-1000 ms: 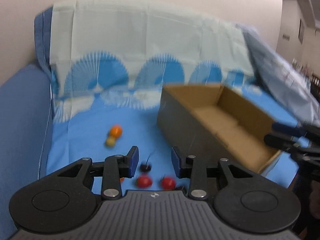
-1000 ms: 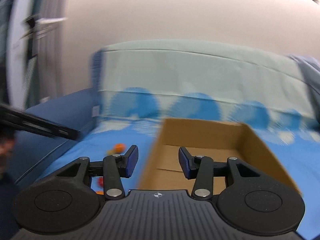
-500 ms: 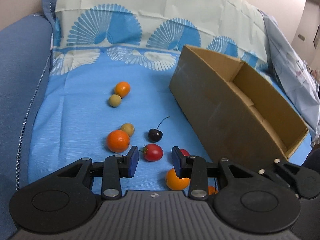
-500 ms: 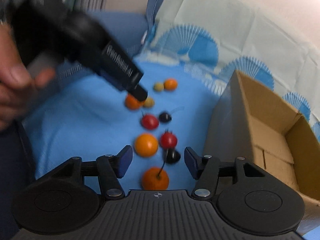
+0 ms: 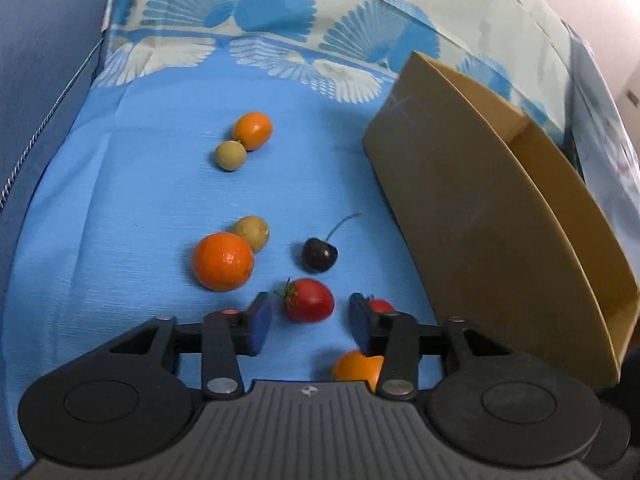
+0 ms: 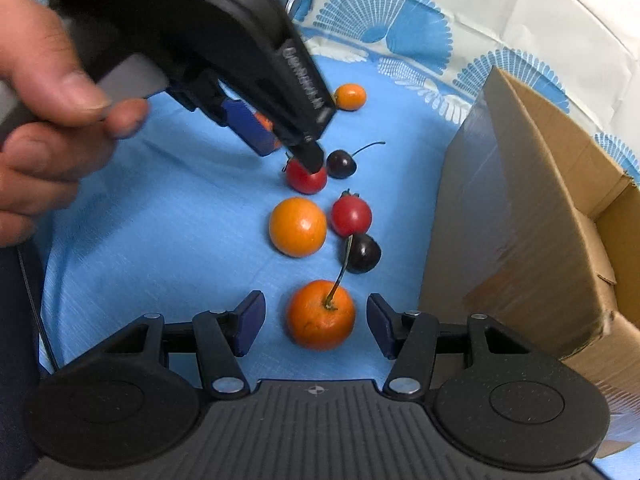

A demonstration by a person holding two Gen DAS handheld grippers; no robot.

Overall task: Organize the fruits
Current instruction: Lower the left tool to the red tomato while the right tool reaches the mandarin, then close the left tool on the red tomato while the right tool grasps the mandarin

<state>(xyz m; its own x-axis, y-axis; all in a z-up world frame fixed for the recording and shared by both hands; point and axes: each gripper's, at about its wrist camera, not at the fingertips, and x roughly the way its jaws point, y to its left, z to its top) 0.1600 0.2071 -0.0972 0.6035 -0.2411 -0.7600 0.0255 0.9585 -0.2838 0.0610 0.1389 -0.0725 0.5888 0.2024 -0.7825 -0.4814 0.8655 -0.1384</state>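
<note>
Several small fruits lie on a blue cloth beside an open cardboard box point(image 5: 480, 208). My left gripper point(image 5: 310, 322) points down at a red tomato point(image 5: 310, 300) that sits between its fingertips; the jaws are opening and the pads stay apart from it. An orange point(image 5: 223, 262) and a dark cherry point(image 5: 319, 255) lie just beyond. In the right wrist view my right gripper point(image 6: 316, 322) stands open astride another orange point(image 6: 321, 314), not touching it. There a hand holds the left gripper point(image 6: 280, 148) over the tomato point(image 6: 306, 180).
The box point(image 6: 520, 220) stands close on the right, its near wall tall. Between the grippers lie an orange point(image 6: 298, 226), a second tomato point(image 6: 351, 215) and a stemmed cherry point(image 6: 362, 258). A small orange point(image 5: 253, 130) and a tan fruit point(image 5: 229, 155) lie farther back. A blue sofa arm point(image 5: 40, 80) borders the left.
Both grippers tipped down and came close to the fruit. The left jaws widened around the red tomato. The right gripper's jaws spread and now flank the near orange.
</note>
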